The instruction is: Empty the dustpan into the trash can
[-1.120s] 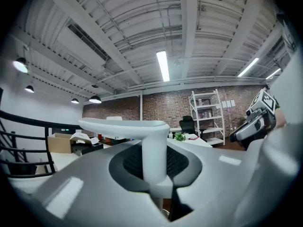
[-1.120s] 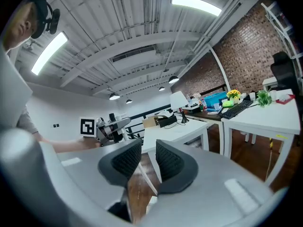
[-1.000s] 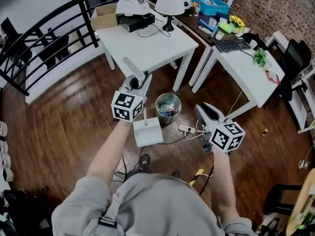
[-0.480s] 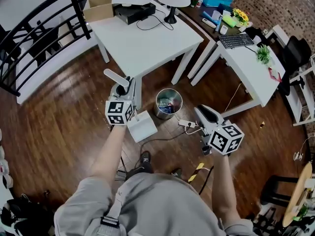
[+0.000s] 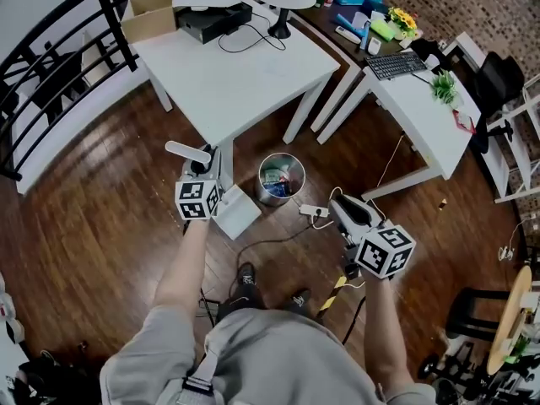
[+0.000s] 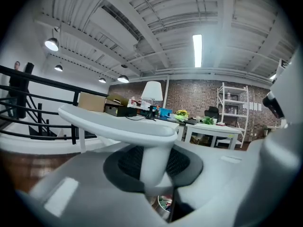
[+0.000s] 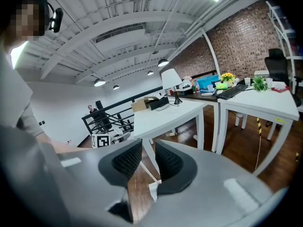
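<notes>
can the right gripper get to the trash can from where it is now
Probably yes: the right gripper is empty, and only a power strip lies low on the floor between it and the trash can.

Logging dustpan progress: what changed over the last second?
The left gripper, clamped on the handle of the white plastic dustpan, carried it down and left, away from the round metal trash can. The right gripper stayed open and empty; the trash can stayed put.

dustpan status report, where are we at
Left tongs shut on dustpan handle. Right tongs open, empty. Dustpan beside trash can, not over it. Power strip by can, not blocking.
</notes>
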The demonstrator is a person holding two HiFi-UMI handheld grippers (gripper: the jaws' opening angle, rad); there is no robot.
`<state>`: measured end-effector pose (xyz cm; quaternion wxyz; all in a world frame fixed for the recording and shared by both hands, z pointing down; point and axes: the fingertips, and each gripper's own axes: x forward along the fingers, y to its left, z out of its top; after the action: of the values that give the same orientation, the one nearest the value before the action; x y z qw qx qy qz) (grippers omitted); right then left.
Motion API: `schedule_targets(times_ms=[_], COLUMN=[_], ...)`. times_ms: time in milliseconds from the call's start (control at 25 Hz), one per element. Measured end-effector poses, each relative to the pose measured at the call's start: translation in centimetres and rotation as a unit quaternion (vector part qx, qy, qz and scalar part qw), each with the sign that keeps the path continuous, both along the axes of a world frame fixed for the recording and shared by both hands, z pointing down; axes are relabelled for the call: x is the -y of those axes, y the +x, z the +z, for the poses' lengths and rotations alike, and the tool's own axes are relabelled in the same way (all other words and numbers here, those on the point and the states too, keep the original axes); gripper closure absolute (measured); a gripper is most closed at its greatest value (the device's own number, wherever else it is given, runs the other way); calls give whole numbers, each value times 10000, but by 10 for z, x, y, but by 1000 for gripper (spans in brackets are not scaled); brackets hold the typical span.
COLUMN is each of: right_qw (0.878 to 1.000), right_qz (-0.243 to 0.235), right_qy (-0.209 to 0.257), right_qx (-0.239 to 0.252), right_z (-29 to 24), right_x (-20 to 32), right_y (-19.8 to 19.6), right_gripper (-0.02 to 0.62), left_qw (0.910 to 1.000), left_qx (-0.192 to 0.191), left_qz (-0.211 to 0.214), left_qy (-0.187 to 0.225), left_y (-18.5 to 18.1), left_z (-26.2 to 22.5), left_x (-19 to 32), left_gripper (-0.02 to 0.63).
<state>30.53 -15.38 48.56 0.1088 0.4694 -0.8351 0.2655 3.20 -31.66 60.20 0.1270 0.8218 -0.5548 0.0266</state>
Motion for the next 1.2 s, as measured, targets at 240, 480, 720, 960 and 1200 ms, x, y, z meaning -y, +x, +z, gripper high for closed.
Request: schedule_targets(times_ms=[240, 480, 720, 960, 1200], right_qw=[10000, 9999, 9990, 9949, 9880], right_qz=[82, -58, -320, -780, -1132], right_qy=[-4, 4, 217, 469, 825], right_qx=[19, 86, 210, 427, 656], right_z=[3, 3, -11, -34, -57], right_x=[-2, -1, 7, 14, 13], right_y=[5, 1, 6, -10, -17], right_gripper=[511, 511, 511, 511, 517], left_qw=[9989, 9948, 9875, 9913, 9974], left_qx=[-128, -35, -92, -293, -600], left_qz=[-75, -493, -822, -570, 344], left_qy=[-448, -887, -1343, -1150, -212], left_y=[-9, -29, -41, -14, 54], left_z=[11, 21, 32, -4, -100], left_x=[19, 26, -9, -63, -97], left_gripper=[441, 192, 130, 243, 556])
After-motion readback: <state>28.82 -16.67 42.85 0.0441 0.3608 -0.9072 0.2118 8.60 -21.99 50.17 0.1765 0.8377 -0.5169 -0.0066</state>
